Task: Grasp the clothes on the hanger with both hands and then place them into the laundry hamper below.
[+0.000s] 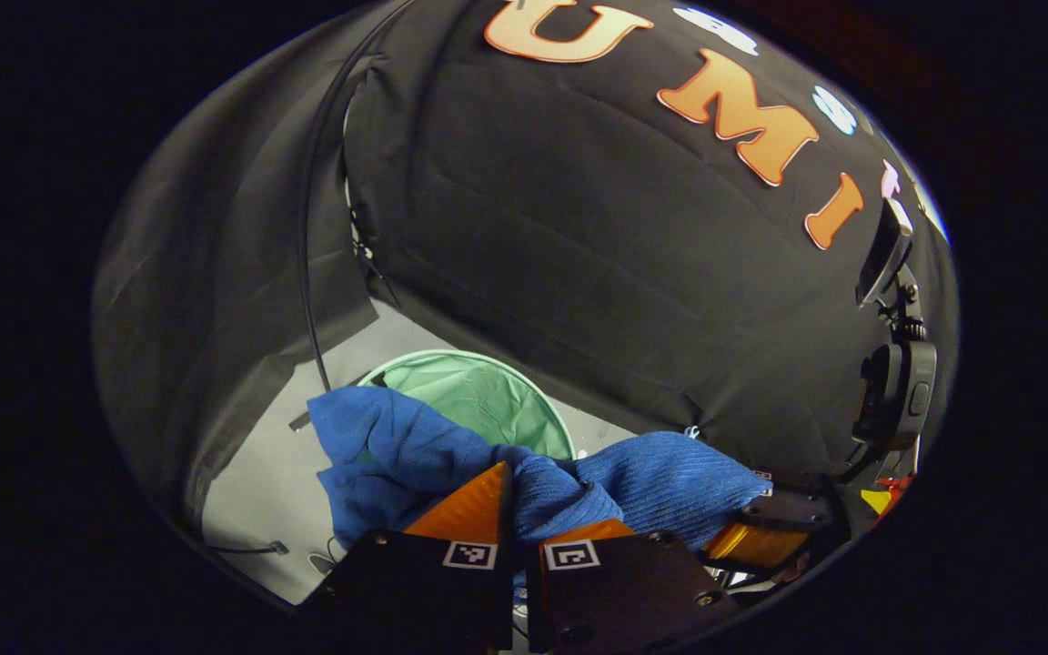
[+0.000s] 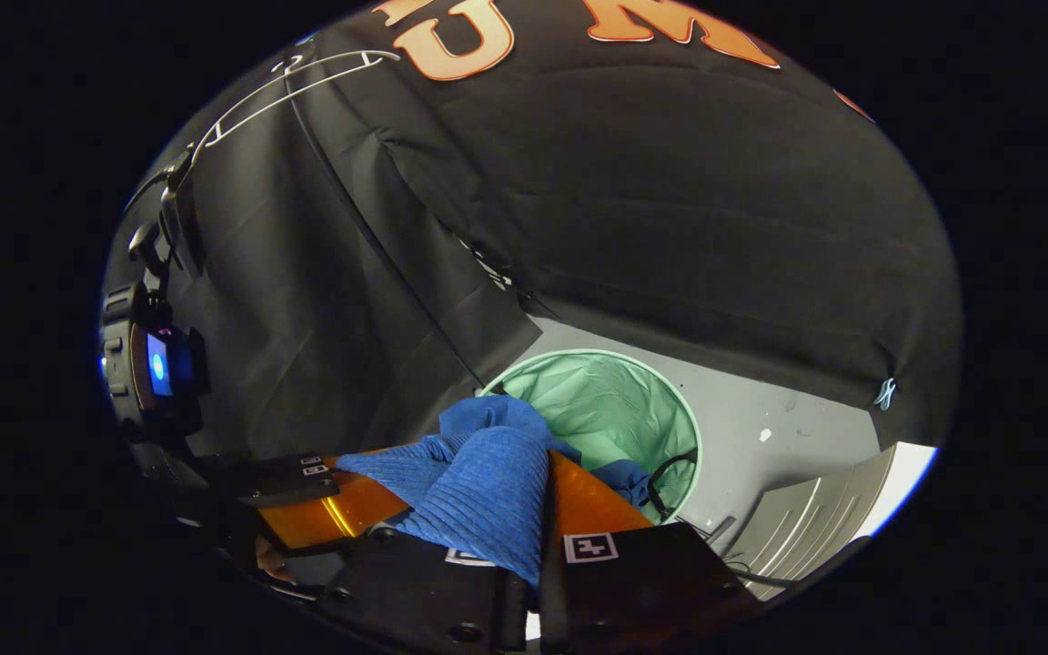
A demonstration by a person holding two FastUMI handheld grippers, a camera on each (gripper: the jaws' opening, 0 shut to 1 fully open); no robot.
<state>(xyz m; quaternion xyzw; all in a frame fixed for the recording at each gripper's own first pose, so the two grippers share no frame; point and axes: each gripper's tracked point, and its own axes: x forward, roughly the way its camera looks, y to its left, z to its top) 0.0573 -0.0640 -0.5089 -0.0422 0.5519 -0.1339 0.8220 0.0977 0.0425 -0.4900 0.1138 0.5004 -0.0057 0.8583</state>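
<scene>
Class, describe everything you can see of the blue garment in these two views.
The blue garment is a soft, ribbed knit, bunched and creased. It hangs between the two grippers: the left gripper and the right gripper each have both fingers closed on a fold. One end droops over the rim of the green hamper standing below on the pale floor.

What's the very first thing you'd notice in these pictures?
The bright blue cloth jumps out first: it is bunched up and pinched between the fingers of both the left gripper and the right gripper. Just behind and below it sits a round, pale green hamper on the light floor, its mouth open. A white wire hanger hangs high up against the black wall.
</scene>
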